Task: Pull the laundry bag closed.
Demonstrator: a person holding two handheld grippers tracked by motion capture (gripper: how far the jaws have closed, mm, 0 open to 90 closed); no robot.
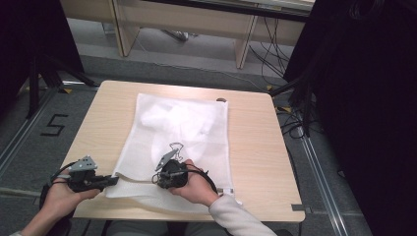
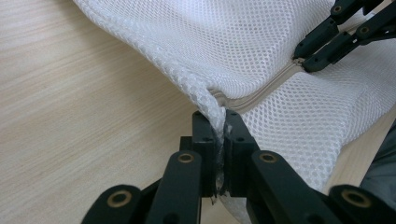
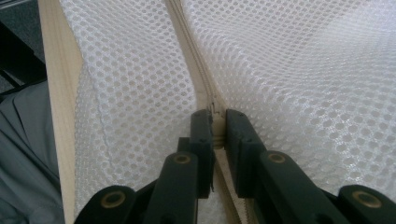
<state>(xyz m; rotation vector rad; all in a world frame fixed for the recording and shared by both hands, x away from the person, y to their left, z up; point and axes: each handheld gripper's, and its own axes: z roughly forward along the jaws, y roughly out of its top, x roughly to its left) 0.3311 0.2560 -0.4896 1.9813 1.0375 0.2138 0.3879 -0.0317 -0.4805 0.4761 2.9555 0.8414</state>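
Mesh laundry bag [image 1: 187, 132] lies flat mid-counter [image 1: 255, 147] | left hand-held gripper [image 2: 219, 135] clamps bag's near corner | right hand-held gripper [image 3: 215, 126] pinches zipper pull [image 3: 215, 122] | cables [image 1: 275, 49] litter floor beyond

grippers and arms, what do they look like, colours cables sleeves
Both the left gripper and right gripper are black, with two flat linked jaws on brass-coloured pivots, a grey three-cornered plate on top and a black trailing cable. The right forearm wears a pale sleeve.
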